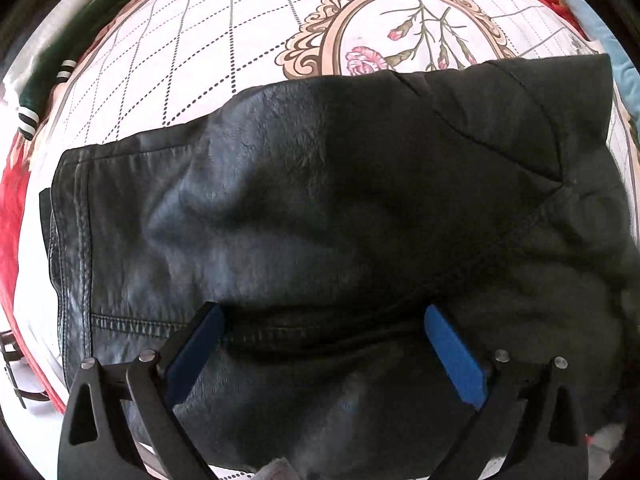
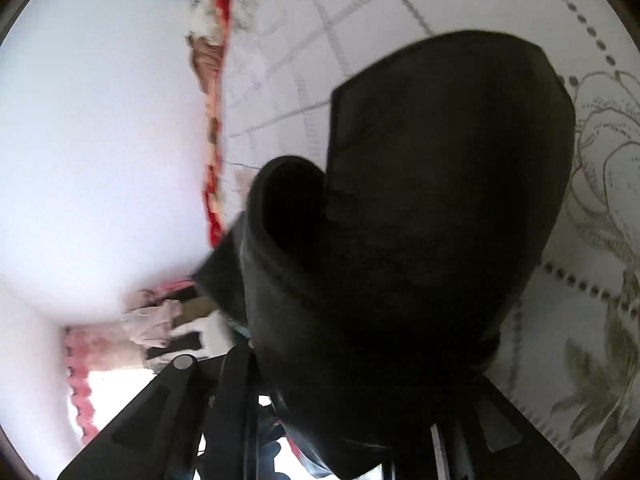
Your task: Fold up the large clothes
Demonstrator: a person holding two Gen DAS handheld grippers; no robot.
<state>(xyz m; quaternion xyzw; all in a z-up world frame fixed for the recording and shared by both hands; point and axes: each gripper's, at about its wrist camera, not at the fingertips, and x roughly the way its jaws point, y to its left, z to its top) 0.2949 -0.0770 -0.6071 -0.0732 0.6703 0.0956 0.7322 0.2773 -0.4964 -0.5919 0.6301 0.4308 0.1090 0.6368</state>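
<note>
Our left gripper [image 1: 324,320], spread wide, hovers above the black leather jacket [image 1: 304,200] lying ahead on the quilted floral bedspread [image 1: 192,40]; our right gripper [image 2: 360,420] clamps a dangling jacket fold.

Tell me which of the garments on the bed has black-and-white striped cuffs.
The dark green garment at the far left edge of the bed; its ribbed cuffs carry the stripes. The black leather jacket under the left tongs is plain black.

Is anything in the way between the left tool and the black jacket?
No. The left tool hangs open right over the black jacket, with nothing visible between its blue pads and the leather.
</note>
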